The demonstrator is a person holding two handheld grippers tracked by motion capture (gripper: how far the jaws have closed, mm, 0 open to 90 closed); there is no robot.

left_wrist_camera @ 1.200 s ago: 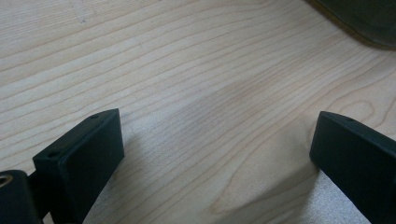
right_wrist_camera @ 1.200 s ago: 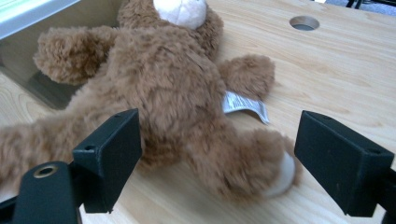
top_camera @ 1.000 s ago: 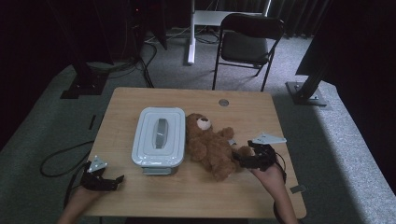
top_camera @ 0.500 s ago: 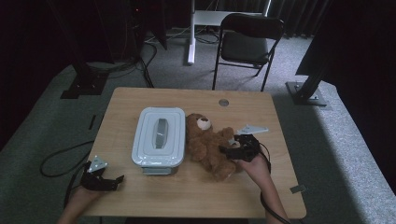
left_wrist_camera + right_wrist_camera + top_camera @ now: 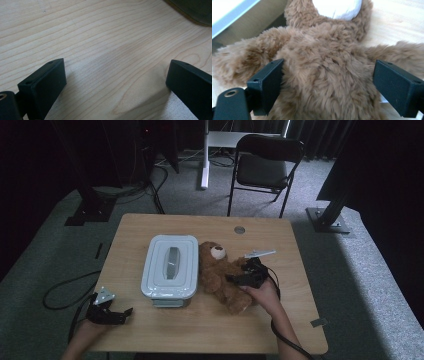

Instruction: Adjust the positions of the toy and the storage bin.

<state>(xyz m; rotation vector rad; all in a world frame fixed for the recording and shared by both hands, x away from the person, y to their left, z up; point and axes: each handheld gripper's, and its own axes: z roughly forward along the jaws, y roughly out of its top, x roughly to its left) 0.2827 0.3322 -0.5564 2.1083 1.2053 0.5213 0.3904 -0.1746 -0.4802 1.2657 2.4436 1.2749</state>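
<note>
Teddy bear [image 5: 222, 277]: brown fur, white muzzle; container [image 5: 170, 265]: pale grey-white; bench [image 5: 280, 250]: light wood grain; jaws: black.

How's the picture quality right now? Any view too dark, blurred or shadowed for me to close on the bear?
High view: dim, surroundings nearly black, but the teddy bear, container and right gripper read clearly. Right gripper view: bright, fur sharp between the open jaws, the white muzzle near washed out. Left gripper view: well lit, soft jaw shadows on the table, the near jaws slightly soft.
</note>
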